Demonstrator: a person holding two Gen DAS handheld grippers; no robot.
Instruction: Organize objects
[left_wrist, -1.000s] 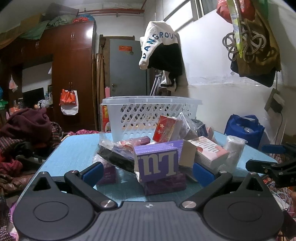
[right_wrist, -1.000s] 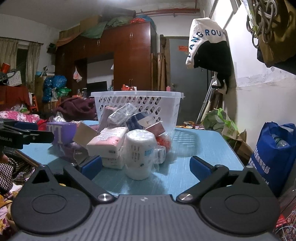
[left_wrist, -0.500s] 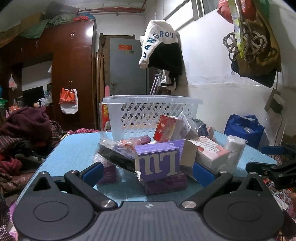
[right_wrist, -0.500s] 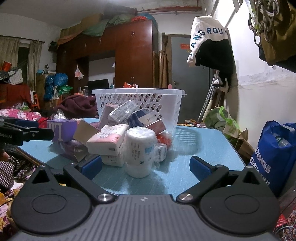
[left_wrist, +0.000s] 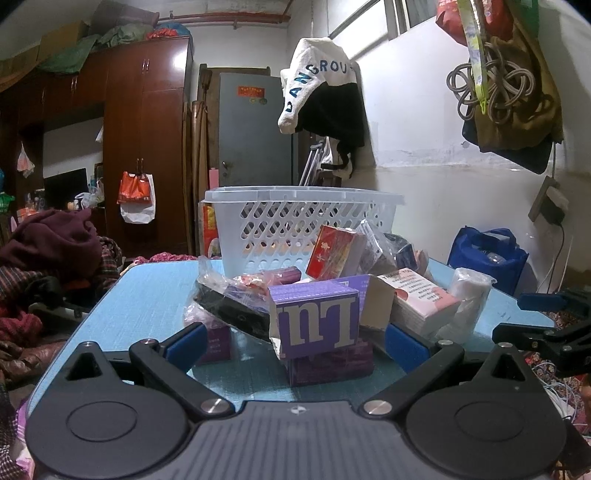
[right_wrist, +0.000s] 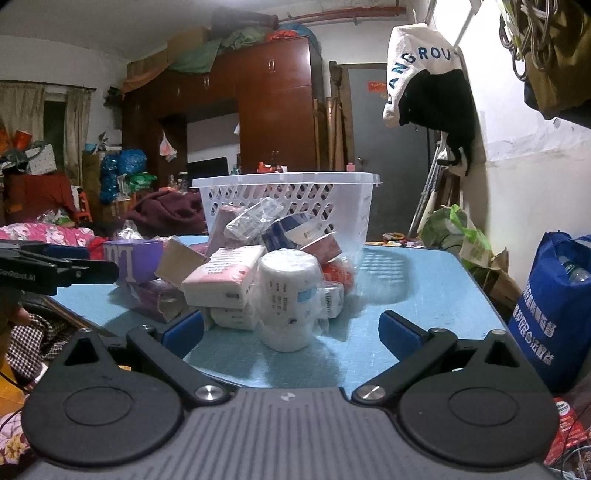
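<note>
Two grippers, both with jaws spread wide and nothing held; left gripper (left_wrist: 294, 341) sits low at the near edge of the blue table (left_wrist: 147, 295), its blue pads either side of the purple box (left_wrist: 316, 317) but not touching it, and the box rests on a darker purple pack (left_wrist: 330, 363). Right gripper (right_wrist: 291, 328) is at the near edge too, pads flanking the white roll (right_wrist: 288, 295), left pad just beside the pile, right pad over bare tabletop. Pile of small packs crowds the middle of the table: pink-and-white tissue pack (right_wrist: 221, 278) leaning on the roll, red box (left_wrist: 334, 253) tilted against the white basket (left_wrist: 295, 218), black item in clear wrap (left_wrist: 232, 314) to the left of the purple box, cardboard flap (right_wrist: 177, 260) sticking out. Basket stands upright at the far side of the table, touching the pile; whether anything is inside cannot be told. Open tabletop lies left of the pile in the left wrist view and right of the pile in the right wrist view, running to the rounded far right corner. Off the right edge a blue bag (right_wrist: 554, 306) stands near, green bag (right_wrist: 454, 232) farther back. Each gripper shows in the other's view at the side, right one (left_wrist: 546, 328) well apart from the pile, left one (right_wrist: 48, 264) near the purple box. Clothes heap (left_wrist: 48, 254) lies off the left edge
</note>
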